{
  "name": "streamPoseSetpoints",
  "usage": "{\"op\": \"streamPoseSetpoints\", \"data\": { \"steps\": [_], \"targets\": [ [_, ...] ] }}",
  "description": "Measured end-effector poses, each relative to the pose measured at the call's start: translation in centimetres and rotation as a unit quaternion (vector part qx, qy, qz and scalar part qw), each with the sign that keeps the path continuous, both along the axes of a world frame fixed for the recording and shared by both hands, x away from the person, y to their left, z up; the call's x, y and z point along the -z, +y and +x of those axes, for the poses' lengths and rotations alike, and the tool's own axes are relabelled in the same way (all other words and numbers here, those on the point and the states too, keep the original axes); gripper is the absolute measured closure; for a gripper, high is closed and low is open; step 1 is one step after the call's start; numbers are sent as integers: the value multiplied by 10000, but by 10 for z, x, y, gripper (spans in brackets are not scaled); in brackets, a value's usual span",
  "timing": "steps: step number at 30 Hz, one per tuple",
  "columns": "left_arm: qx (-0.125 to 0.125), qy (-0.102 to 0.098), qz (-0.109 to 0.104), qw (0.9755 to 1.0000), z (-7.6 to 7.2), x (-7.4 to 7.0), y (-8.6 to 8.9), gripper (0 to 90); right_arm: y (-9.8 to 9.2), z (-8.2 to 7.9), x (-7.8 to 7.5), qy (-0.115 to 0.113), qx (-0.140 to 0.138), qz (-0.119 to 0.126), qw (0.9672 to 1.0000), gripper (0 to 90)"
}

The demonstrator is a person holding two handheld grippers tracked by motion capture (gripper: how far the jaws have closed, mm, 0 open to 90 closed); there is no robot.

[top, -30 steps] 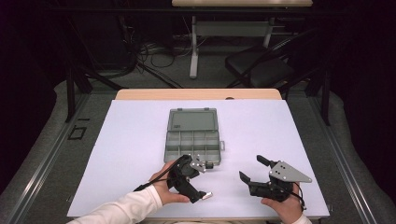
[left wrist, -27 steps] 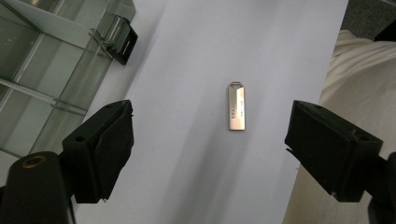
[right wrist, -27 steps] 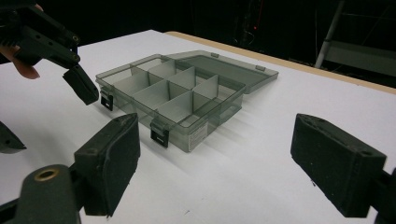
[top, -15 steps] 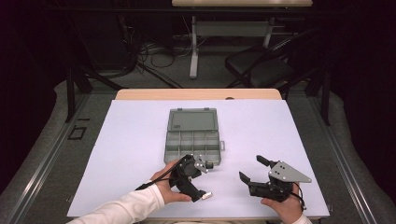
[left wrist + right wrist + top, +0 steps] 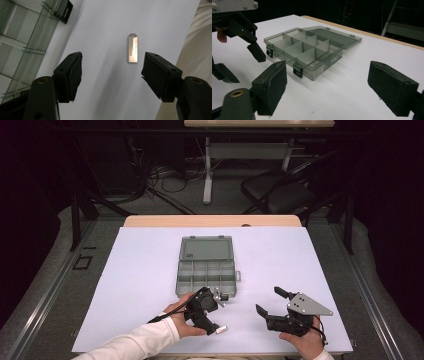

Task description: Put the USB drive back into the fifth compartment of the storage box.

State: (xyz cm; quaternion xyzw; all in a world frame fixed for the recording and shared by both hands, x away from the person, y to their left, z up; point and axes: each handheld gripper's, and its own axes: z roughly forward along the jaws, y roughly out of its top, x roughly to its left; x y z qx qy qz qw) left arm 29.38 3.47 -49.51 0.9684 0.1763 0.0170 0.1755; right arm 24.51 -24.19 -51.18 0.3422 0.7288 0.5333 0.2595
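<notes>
A small silver USB stick (image 5: 132,48) lies flat on the white table, also seen near the front edge (image 5: 221,329). My left gripper (image 5: 112,72) hangs over it, pointing down, jaws open and empty, with the stick just beyond the right jaw's tip. From above, the left gripper (image 5: 206,312) is held in a hand just in front of a grey clear organizer box (image 5: 206,265). The box (image 5: 307,47) stands with its lid open and several empty compartments. My right gripper (image 5: 270,301) is open and empty at the front right, and its jaws (image 5: 327,85) face the box.
The box's black latches (image 5: 297,70) face the front edge. The left gripper (image 5: 239,32) hangs in the upper left of the right gripper view. A white sheet (image 5: 140,270) covers the table. A chair (image 5: 280,195) and cables lie on the floor beyond the far edge.
</notes>
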Motion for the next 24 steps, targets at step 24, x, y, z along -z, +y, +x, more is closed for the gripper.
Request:
{"op": "streamPoseSetpoints", "data": {
  "steps": [24],
  "targets": [
    [140,89,38,9999,-3,8,-13,455,0,0,0,1,-16,-21,10000,156]
  ]
}}
